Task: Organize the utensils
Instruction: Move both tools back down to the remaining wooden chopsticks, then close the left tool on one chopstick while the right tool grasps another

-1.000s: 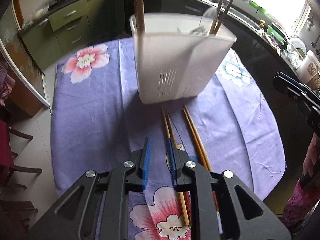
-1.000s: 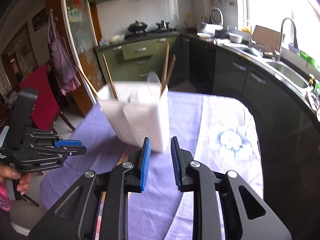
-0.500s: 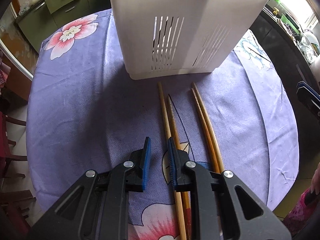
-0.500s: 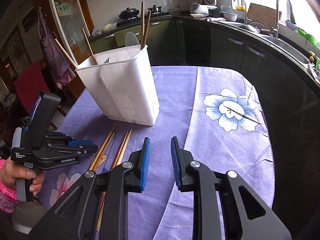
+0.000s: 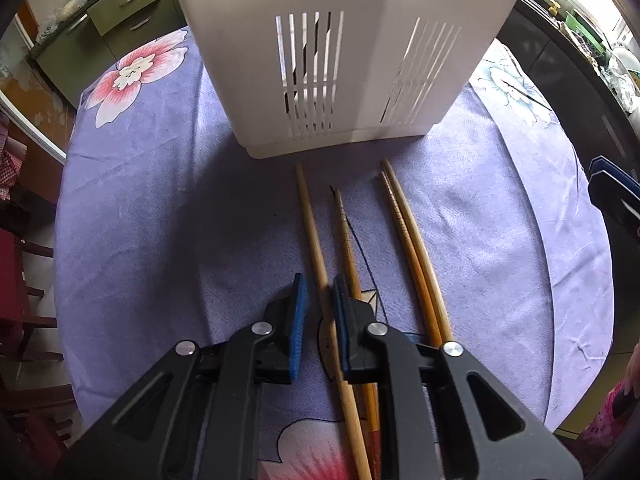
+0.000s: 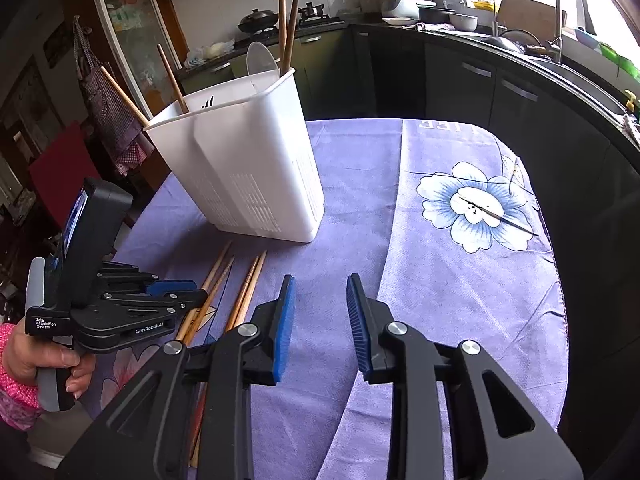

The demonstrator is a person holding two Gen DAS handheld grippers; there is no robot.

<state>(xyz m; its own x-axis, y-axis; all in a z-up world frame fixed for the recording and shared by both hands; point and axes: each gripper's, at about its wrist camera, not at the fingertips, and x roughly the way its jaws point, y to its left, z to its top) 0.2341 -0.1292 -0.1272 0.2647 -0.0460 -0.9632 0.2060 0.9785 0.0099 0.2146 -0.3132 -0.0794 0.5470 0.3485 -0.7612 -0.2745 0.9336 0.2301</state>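
Left gripper (image 5: pixel 320 304): we see its ribbed blue pads drawn in on the leftmost chopstick (image 5: pixel 316 256), a pale, round, tapering wooden stick that runs between them; the jaws have come together on it, black angular arms behind. In the right wrist view the same gripper (image 6: pixel 198 294) sits low over the sticks, held by a hand (image 6: pixel 32 354) in a pink patterned sleeve.

Right gripper (image 6: pixel 320 316): we find its jaws apart and opening, with nothing between them but purple cloth; the blue pads are finely ridged.

Chopsticks on the table: we count four lying roughly parallel, tips toward the holder. Beside the gripped one lies a darker, thinner stick (image 5: pixel 346 236) with a ringed tip; to its right a touching pair (image 5: pixel 408 240), golden-brown and smooth, one grooved near its tip.

Utensil holder (image 6: pixel 248 160): we see a white plastic tub, smooth-walled, flaring upward, with narrow vertical slots low on its sides. It stands upright on the cloth just beyond the stick tips. Brown chopsticks (image 6: pixel 286 24) and a pale spoon (image 6: pixel 260 60) stick out of its top.

Tablecloth (image 6: pixel 440 280): we note a soft, lightly creased lilac fabric printed with large flowers, blue-white and pink-white, over a rounded table.

Surroundings: we make out dark glossy cabinets (image 6: pixel 480 88), a curved tap (image 6: pixel 568 4) and a stove with a pan (image 6: pixel 258 20).
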